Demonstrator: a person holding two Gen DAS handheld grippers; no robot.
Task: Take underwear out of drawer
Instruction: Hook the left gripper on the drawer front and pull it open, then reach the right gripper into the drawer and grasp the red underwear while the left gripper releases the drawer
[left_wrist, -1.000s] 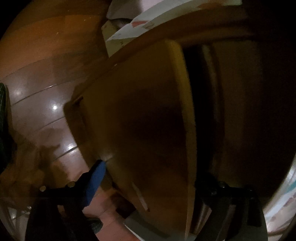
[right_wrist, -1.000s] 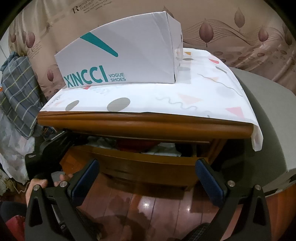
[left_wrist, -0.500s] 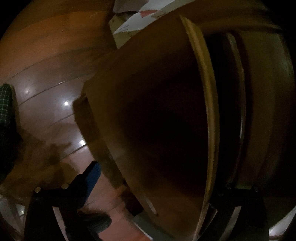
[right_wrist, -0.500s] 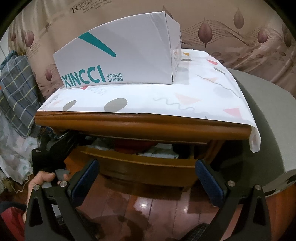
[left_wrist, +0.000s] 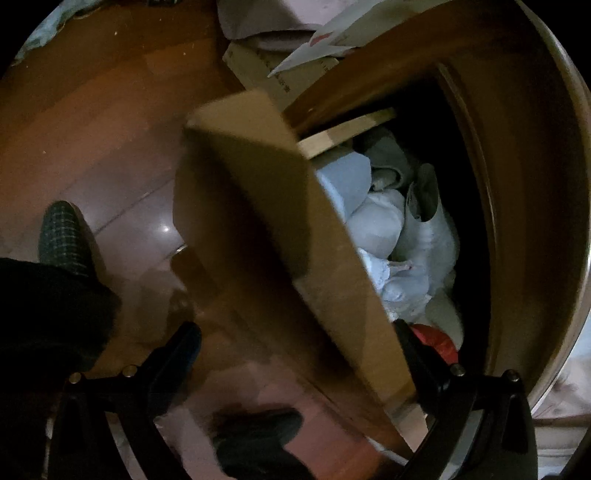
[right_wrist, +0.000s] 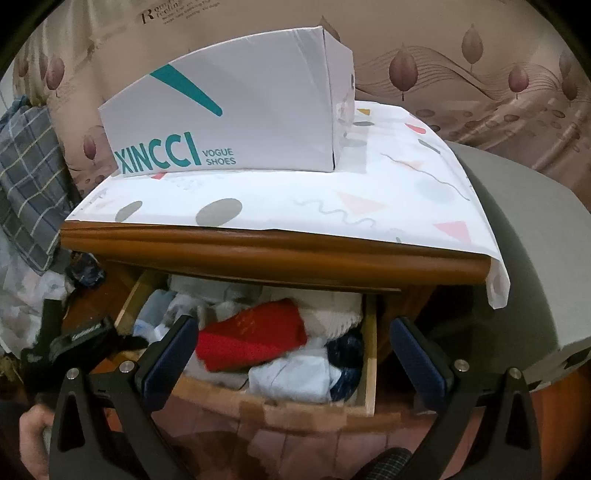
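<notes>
Drawer-opening step looks done; picking not yet begun. My right gripper (right_wrist: 291, 354) sits lower centre of its frame, jaws wide and empty, hovering just before the drawer (right_wrist: 370, 354). My left gripper (left_wrist: 299, 354) straddles the drawer front, one finger outside it and one inside, gap wide; I cannot tell whether it grips the panel. One drawer, pulled out and crammed: one red garment (right_wrist: 255, 334) mid-frame, pale underwear (right_wrist: 291, 380) just right of it at the front, others too jumbled to count. Further back, one shoebox (right_wrist: 236, 122) on the cabinet top. Next move, I judge: lower the right gripper onto a single pale piece and pinch only that.
</notes>
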